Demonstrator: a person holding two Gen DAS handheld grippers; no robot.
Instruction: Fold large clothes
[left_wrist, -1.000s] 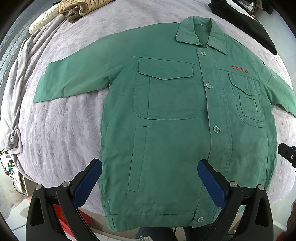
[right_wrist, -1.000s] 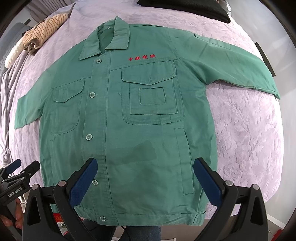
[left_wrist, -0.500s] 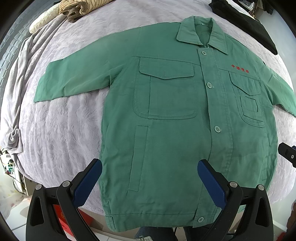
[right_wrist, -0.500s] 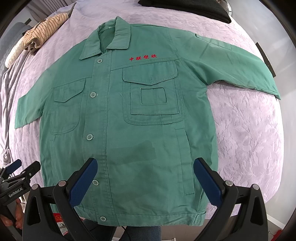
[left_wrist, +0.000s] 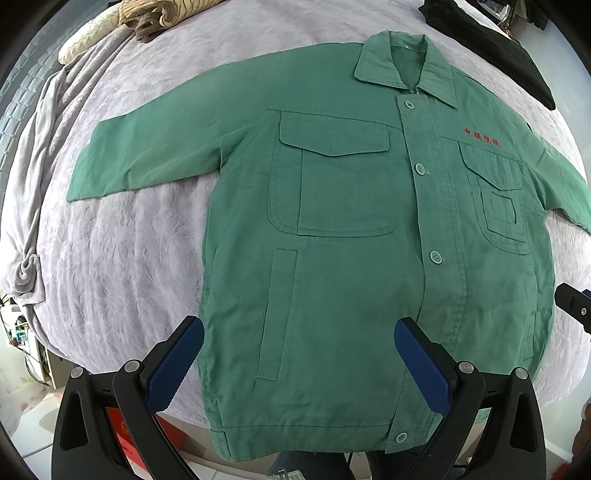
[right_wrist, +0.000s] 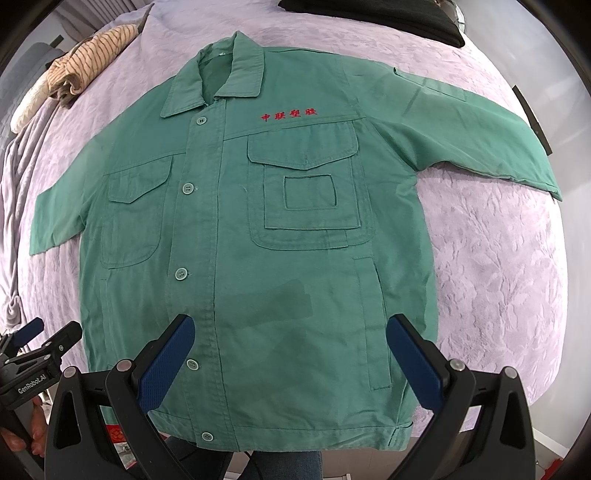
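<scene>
Here, scene: a green work jacket (left_wrist: 351, 258) lies spread flat, front side up, on a bed covered with a pale lilac bedspread (left_wrist: 122, 258).
Jacket layout: collar (right_wrist: 221, 81) toward the far side, hem (right_wrist: 295, 439) at the near edge of the bed, both sleeves stretched out to the sides.
Jacket front: buttoned down the placket, two flap chest pockets, red embroidered characters (right_wrist: 289, 115) above the pocket on the right of the picture in the right wrist view.
Left gripper (left_wrist: 299, 363): fingers spread wide apart, holding nothing, hovering above the lower part of the jacket near the hem; blue pads (left_wrist: 173, 365) face inward.
Right gripper (right_wrist: 290, 362): likewise spread wide and empty, hovering over the lower front of the jacket, one finger over the button placket, the other near the slit side pocket (right_wrist: 373, 325).
Gripper positions: each shows at the edge of the other's view, side by side at the near edge of the bed.
Hand: fingers (right_wrist: 22, 432) grip the left tool's handle at the bottom-left of the right wrist view.
Far side of bed: a striped beige garment (right_wrist: 85, 59) bunched at the far-left corner; a black garment (left_wrist: 491, 48) at the far right.
Left edge: a grey blanket (left_wrist: 33, 184) hangs rumpled along the side of the bed.
</scene>
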